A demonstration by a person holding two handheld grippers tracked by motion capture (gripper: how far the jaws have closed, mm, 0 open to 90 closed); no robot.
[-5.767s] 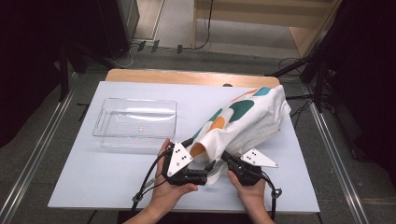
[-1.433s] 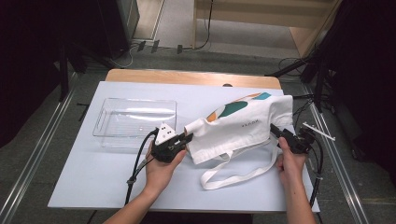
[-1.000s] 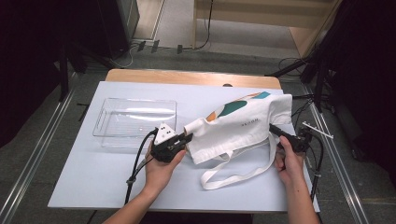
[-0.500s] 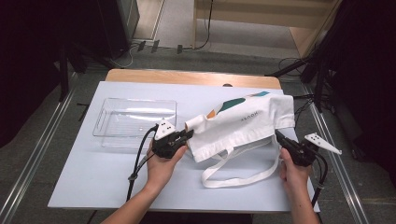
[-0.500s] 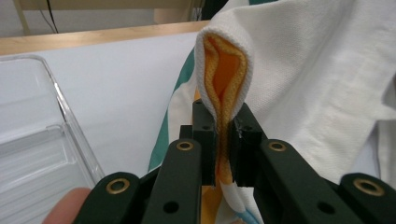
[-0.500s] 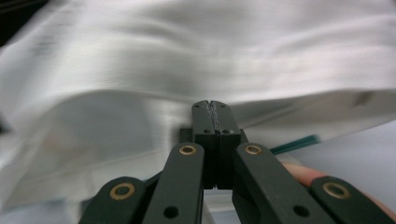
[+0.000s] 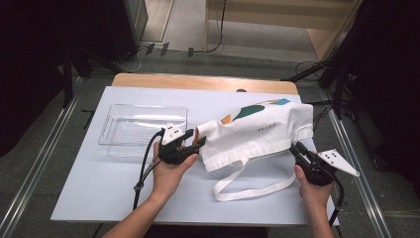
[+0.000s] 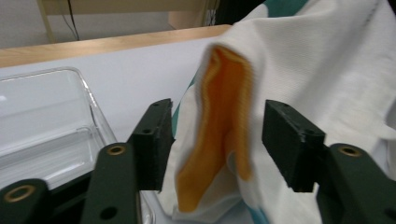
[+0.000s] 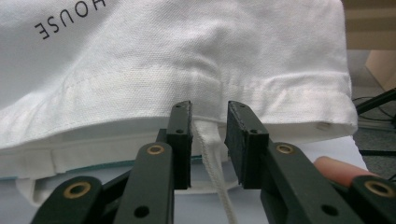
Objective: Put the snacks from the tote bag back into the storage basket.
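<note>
— Since a moment ago the right gripper [image 7: 300,150] has pulled back toward the desk's near right corner and off the tote bag [image 7: 257,131], hasn't it?

— Yes. Its jaws have just been opening; in the right gripper view they stand narrowly apart with the bag's strap [image 9: 210,154] running between them, the pads not pressing it.

— And the left gripper [image 7: 194,141]?

— Near the middle of the desk [image 7: 89,188], at the bag's left end. Its jaws have just been opening too, and now stand fairly wide on either side of the orange fold [image 8: 224,135] of cloth, the right-hand pad clear of it; whether the other pad touches the cloth I cannot tell.

— Where does the bag lie?

— Flat across the right half of the desk, its strap looping toward the near edge. A clear plastic tray [image 7: 143,124] sits just left of it, toward the far left corner.
</note>
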